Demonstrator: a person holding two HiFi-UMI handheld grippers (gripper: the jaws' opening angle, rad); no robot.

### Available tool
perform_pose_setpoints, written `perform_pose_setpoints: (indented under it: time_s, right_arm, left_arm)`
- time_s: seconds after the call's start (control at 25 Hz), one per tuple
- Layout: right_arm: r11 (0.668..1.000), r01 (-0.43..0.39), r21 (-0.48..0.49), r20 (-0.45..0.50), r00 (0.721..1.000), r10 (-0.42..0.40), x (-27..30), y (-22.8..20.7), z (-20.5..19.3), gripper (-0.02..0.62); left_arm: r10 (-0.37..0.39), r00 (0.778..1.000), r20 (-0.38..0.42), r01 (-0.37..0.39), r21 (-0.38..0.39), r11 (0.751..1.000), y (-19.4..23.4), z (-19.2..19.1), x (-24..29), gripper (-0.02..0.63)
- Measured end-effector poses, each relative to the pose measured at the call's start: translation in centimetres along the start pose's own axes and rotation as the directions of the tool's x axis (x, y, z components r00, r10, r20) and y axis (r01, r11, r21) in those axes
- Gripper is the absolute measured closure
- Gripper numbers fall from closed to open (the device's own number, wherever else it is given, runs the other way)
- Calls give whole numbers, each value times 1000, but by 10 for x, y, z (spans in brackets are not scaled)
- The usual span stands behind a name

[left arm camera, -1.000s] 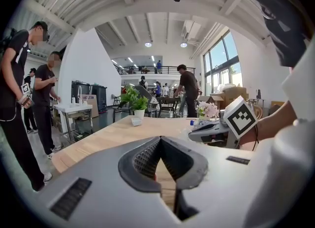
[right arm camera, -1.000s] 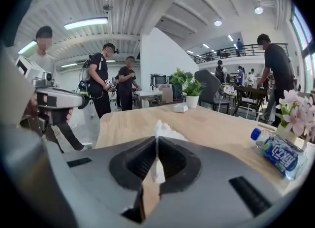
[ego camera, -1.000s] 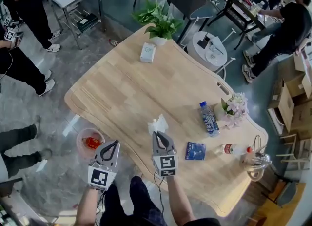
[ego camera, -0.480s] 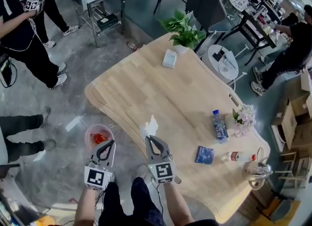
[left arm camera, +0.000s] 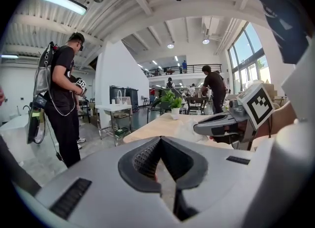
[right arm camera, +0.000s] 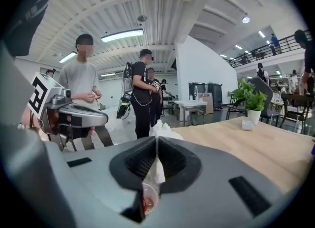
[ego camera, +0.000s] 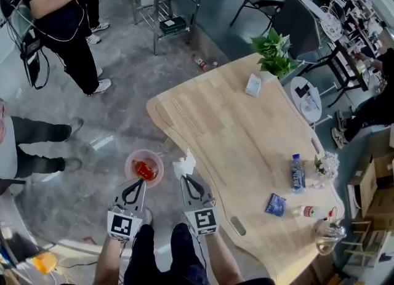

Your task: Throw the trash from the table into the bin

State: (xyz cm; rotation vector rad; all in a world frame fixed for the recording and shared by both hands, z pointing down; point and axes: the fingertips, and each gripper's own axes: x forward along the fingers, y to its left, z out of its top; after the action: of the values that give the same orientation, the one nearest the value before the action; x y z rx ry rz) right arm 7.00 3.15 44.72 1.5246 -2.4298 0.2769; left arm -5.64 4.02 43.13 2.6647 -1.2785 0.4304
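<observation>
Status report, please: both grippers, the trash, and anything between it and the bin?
Left gripper shut, empty. Right gripper shut on white tissue, at table edge. Bin on floor beside it, nothing between.

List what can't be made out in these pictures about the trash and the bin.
- Head view: the red thing in the bin is too small to identify.
- Right gripper view: the right claw hides part of the tissue.
- Head view: print on the blue packet on the table is too small to read.
</observation>
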Motion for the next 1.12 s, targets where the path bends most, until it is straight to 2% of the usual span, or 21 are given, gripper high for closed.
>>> perform_pose_setpoints:
  time_s: [0.36,0.68,1.12]
  right_arm:
    - [993,-119,-18,-45,992,118,60,85,-33,577]
    - [986,-167,-16,-126,978,163,116,126,-111,577]
    - [987,-161,-6,-219,963,156,168,144,-216,577]
  left_arm:
    - [111,993,-37,-113,-51,992,80,-60,-48,600]
    - [170,984,-61,-176,-117,977,128,-133,-48,600]
    - [124,987,-104,-139,-155,978,153,-229,-22,600]
